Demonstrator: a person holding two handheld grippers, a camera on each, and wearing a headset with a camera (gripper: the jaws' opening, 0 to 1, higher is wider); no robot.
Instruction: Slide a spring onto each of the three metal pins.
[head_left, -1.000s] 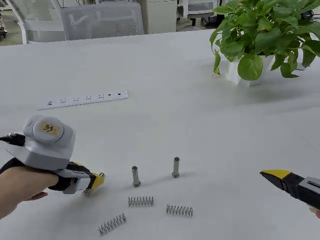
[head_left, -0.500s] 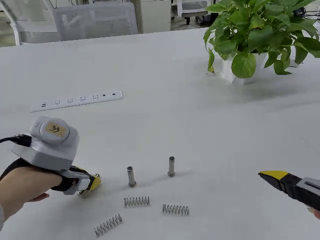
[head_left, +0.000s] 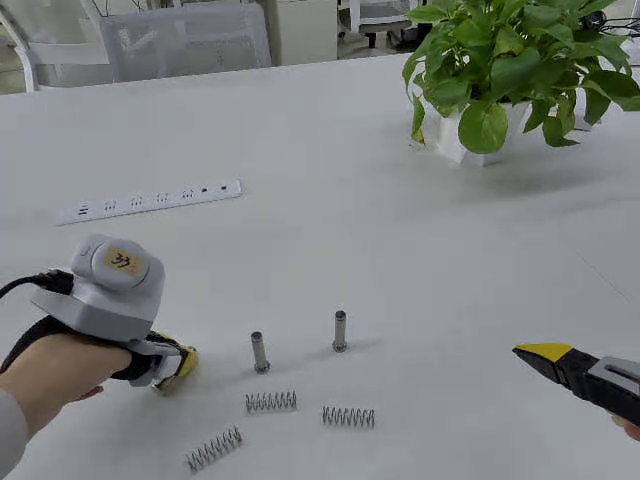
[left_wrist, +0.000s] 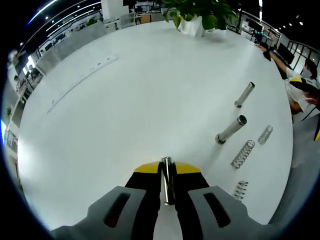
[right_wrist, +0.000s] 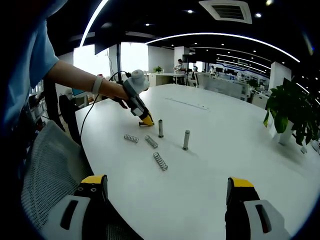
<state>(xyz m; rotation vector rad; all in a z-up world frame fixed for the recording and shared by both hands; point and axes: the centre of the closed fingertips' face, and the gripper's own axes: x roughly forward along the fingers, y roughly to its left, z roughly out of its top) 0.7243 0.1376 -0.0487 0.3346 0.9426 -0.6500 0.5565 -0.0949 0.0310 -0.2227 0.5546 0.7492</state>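
White tabletop (head_left: 400, 220) spreads wide, mesh chairs (head_left: 190, 40) beyond its far edge. Toward the near-left edge the left gripper (head_left: 180, 365), its yellow sticker (head_left: 124, 262) too small to read, is clenched on a metal pin (left_wrist: 166, 182). A white power strip (head_left: 150, 201) lies flat further back. Two more pins (head_left: 259, 352) (head_left: 340, 331) stand upright just to the right, and three springs (head_left: 214, 449) (head_left: 271, 401) (head_left: 348, 416) lie loose before them, nearer the edge. Near the right edge the right gripper (right_wrist: 167, 185) hangs released. A potted plant (head_left: 510, 60) stands at the far-right corner.
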